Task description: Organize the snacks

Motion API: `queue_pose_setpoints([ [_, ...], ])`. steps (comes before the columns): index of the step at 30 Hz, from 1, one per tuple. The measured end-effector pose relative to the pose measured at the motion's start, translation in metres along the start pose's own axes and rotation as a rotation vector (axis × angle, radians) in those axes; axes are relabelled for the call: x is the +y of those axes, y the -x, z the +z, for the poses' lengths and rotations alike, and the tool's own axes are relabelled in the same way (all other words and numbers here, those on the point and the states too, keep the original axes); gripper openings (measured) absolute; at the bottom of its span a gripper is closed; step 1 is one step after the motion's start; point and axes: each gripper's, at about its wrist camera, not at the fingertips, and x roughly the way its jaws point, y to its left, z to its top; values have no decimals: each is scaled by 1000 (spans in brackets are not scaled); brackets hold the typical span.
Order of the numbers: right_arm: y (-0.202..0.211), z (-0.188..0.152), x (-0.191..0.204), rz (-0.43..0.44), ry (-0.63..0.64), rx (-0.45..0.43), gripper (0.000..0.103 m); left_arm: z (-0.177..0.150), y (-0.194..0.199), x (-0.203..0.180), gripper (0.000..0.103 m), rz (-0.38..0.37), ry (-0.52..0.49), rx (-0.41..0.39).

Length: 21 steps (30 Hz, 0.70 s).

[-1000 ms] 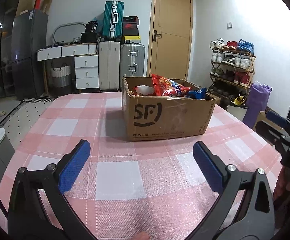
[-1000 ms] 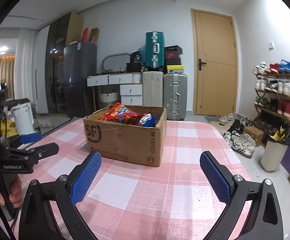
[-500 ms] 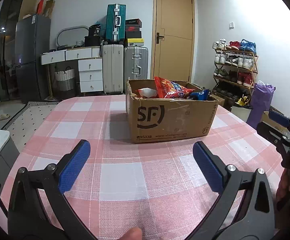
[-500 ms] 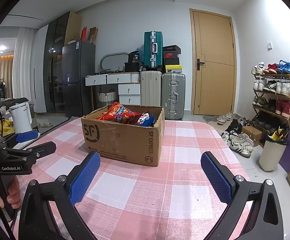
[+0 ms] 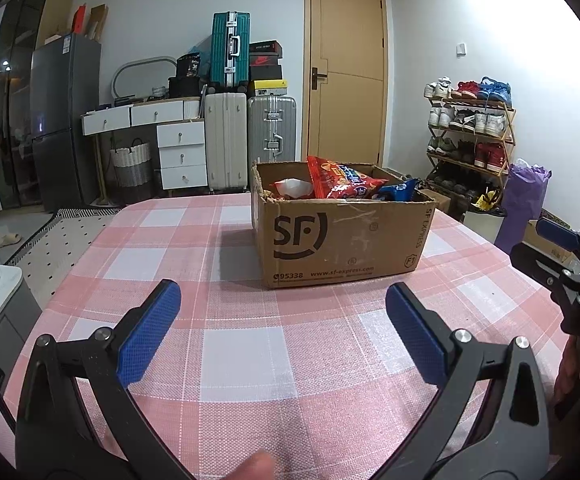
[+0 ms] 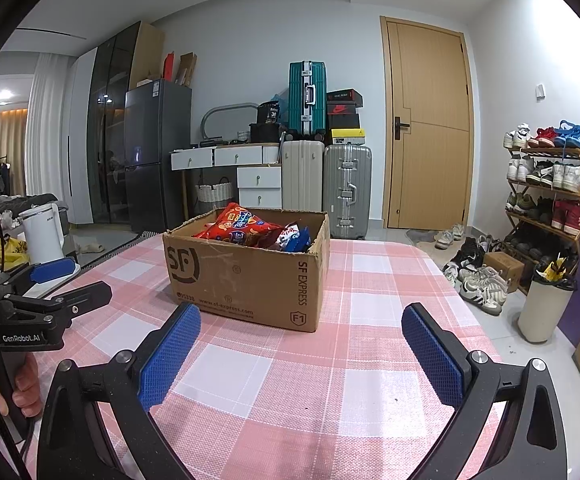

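Note:
An open cardboard box (image 5: pixel 342 236) (image 6: pixel 245 272) printed "SF" stands on the pink checked tablecloth (image 5: pixel 241 344) (image 6: pixel 330 364). Inside it lie a red snack bag (image 5: pixel 338 184) (image 6: pixel 237 228), a blue packet (image 5: pixel 400 190) (image 6: pixel 298 238) and a white-and-red packet (image 5: pixel 292 188). My left gripper (image 5: pixel 281 320) is open, low over the cloth in front of the box, holding nothing. My right gripper (image 6: pixel 300 344) is also open and empty, facing the box's right front corner. Each view catches the other gripper at its edge, held by a hand.
Behind the table stand suitcases (image 5: pixel 229 120), a white drawer unit (image 5: pixel 181 152), a fridge (image 5: pixel 65 120) and a wooden door (image 5: pixel 346 76). A shoe rack (image 6: pixel 550 196), loose shoes (image 6: pixel 478 280), a bin (image 6: pixel 544 308) and a purple bag (image 5: pixel 526 196) are on the right. A white kettle (image 6: pixel 43 234) is at the left.
Both grippers have tilted up slightly, so the box sits a little lower in each view. Both stay open and empty; nothing on the table has moved.

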Motion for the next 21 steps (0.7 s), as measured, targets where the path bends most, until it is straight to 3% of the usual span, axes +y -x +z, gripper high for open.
queue_pose_setpoints([
  [21, 0, 0, 0, 0, 0, -2, 102, -2, 8, 0, 102, 4, -13, -4],
])
